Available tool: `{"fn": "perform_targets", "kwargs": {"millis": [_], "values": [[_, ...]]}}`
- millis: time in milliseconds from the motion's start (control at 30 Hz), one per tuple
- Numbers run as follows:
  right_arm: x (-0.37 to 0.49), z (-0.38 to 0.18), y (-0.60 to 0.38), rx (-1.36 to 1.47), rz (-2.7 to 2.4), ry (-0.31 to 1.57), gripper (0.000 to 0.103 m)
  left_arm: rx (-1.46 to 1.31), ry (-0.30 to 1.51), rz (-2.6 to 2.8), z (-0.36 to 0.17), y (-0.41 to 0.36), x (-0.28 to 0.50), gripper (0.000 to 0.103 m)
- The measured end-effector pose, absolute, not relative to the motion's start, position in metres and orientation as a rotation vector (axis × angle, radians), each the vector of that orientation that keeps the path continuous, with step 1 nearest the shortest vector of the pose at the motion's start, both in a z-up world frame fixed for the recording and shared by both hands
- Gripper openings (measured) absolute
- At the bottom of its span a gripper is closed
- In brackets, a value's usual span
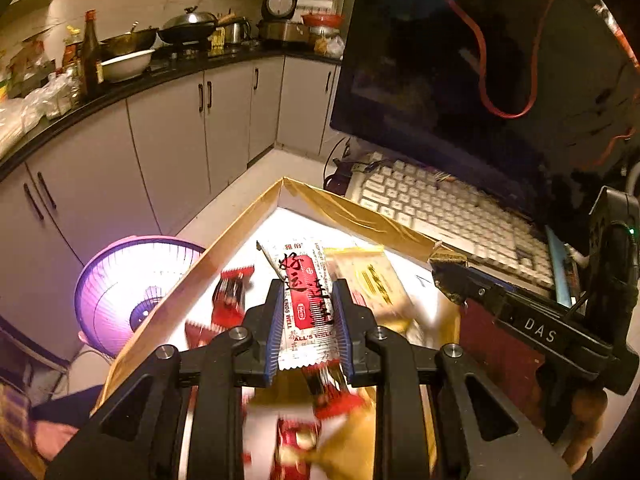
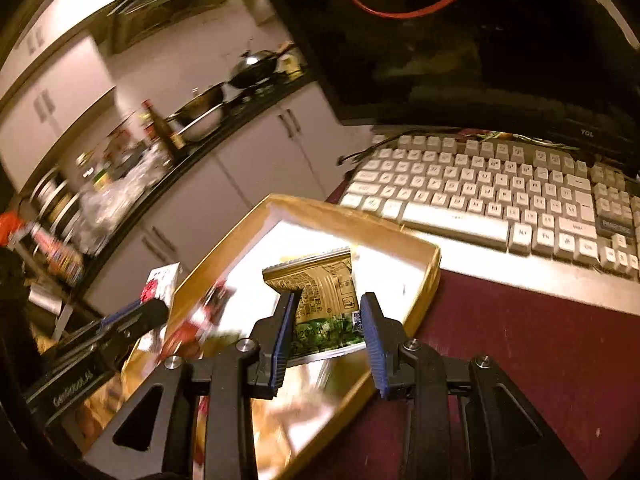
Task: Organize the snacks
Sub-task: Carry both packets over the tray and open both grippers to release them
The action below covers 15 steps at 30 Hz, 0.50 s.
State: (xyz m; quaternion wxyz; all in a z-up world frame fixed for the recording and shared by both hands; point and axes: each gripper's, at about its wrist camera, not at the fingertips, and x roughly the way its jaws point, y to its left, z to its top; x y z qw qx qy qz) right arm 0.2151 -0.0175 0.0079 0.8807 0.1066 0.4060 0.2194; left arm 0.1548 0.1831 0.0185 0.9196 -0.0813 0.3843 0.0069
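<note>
Dark monitor (image 1: 480, 60) in the upper right of the left view, glossy, with a red cable (image 1: 488, 92) across it. Pale cabinets (image 1: 168, 128) under a black counter in the upper left. White keyboard (image 2: 500, 196) at right centre of the right view, its front edge just beside the far rim of the box. Dark red tabletop (image 2: 540, 340) in the lower right, with open room beside the box.

Cardboard box (image 1: 352, 208) in the middle of both views, shallow, with brown rims, a bright white floor and one corner pointing up the frame. Blurred red and yellow packets over its floor, thicker toward the bottom; bare floor near the far corner. Round purple heater (image 1: 120, 288) at lower left of the left view, below the box edge.

Left gripper (image 1: 308, 316) closed on a sachet (image 1: 304, 304) over the box: flat, long, white and red foil with crimped ends, long axis running up the frame and leaning a little left, far end free. Right gripper (image 2: 328, 328) also over the box, jaws wide apart, around a gold and green packet (image 2: 320, 300) with crimped edges; left finger (image 2: 286, 320) at its edge, grip not clear; long axis roughly up the frame.
</note>
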Motion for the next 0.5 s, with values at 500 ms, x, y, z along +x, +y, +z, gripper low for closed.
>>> {"fn": "perform_targets", "kwargs": {"millis": [500], "values": [[0.242,-0.030,0.004,0.095,0.356,0.868,0.034,-0.090,1.023,0.045,-0.034,0.170,0.202,0.021]]}}
